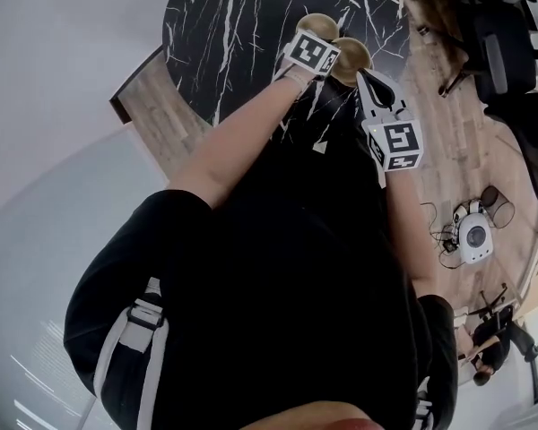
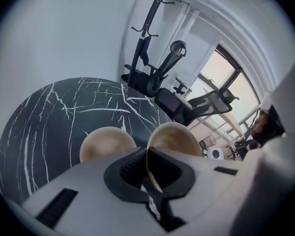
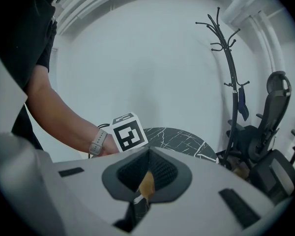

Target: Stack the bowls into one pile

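Left gripper (image 2: 148,167) pinches a tan bowl (image 2: 173,137) by its rim; right gripper (image 3: 147,168) clamps a tan edge (image 3: 146,185). Thin rim grip may slip over the counter (image 2: 64,117).

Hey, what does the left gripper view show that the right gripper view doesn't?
Only the left gripper view: two gold bowls, the held bowl with its rim clamped in the left gripper, the other bowl beside it, plus a window. Only the right gripper view: a forearm wearing a watch, a marker cube, and a gold sliver pinched in the right gripper. Both: the marble table, coat stand and office chairs.
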`<state>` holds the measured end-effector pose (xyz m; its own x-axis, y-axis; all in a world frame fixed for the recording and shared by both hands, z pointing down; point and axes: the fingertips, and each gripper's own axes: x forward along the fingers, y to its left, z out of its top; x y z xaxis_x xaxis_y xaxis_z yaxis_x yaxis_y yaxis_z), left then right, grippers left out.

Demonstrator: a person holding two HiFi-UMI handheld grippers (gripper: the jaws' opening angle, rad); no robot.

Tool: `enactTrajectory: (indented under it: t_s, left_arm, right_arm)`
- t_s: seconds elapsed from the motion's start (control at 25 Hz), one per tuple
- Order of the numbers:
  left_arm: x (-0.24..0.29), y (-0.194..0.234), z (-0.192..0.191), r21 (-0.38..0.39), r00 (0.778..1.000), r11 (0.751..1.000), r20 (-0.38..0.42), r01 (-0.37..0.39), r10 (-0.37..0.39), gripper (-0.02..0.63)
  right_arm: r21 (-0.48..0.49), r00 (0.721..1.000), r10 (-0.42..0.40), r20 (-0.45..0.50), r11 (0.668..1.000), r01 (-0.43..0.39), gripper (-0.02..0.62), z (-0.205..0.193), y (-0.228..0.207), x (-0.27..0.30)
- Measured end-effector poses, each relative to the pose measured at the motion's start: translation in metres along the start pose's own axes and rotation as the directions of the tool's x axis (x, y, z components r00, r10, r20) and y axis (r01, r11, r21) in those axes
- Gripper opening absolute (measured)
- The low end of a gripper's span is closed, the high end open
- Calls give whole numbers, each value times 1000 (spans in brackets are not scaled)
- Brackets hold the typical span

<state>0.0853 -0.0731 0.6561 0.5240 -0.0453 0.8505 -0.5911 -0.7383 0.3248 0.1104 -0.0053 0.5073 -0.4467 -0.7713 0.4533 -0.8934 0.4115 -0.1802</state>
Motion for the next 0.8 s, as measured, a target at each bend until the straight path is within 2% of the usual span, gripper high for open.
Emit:
enactTrajectory:
  t_s: [0.48, 0.8]
  left_arm:
    - [47, -18, -22, 13, 995, 1000, -103, -7, 8, 12]
    - [54, -18, -24, 27, 992, 999, -123, -39, 42, 18]
  right_arm:
    - [20, 1000, 6, -23, 1000, -6, -9, -17, -16, -12]
    - [28, 1000, 12, -27, 1000, -11, -9, -21, -28, -15]
